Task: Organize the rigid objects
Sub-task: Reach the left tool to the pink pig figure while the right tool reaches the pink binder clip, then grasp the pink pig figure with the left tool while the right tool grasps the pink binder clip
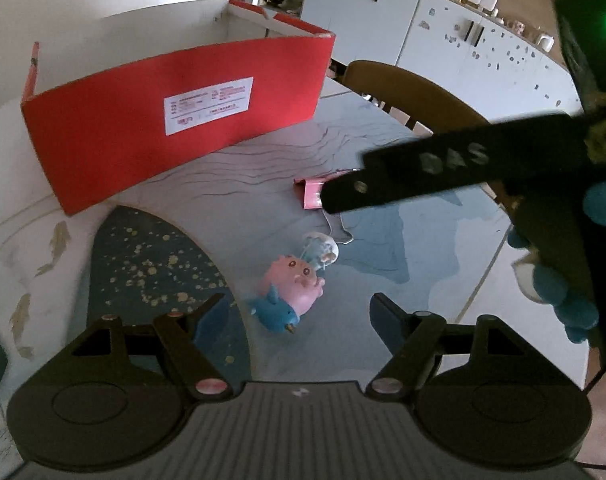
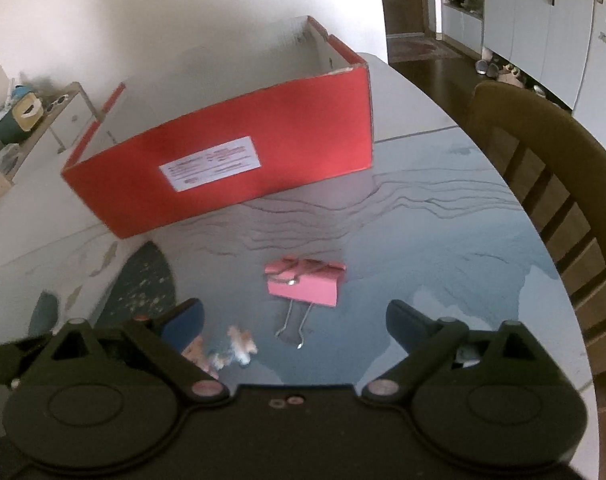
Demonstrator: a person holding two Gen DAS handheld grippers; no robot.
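The left gripper is nearest in its own view, with the jaws released and nothing pressed between them. Just in front of the fingertips lies a small pink and blue toy figure on the table, with a small clear capsule touching its far side. The right gripper has its jaws spread wide and not holding anything. A pink binder clip lies flat on the table just ahead of them, its wire handles pointing toward the camera. In the left wrist view one black finger of the right gripper crosses in front of the clip.

Behind both things stands an open red box with a white label on its near wall. Between the box and the clip the table surface is free. The table edge curves close on the right side, and a wooden chair stands just beside that edge.
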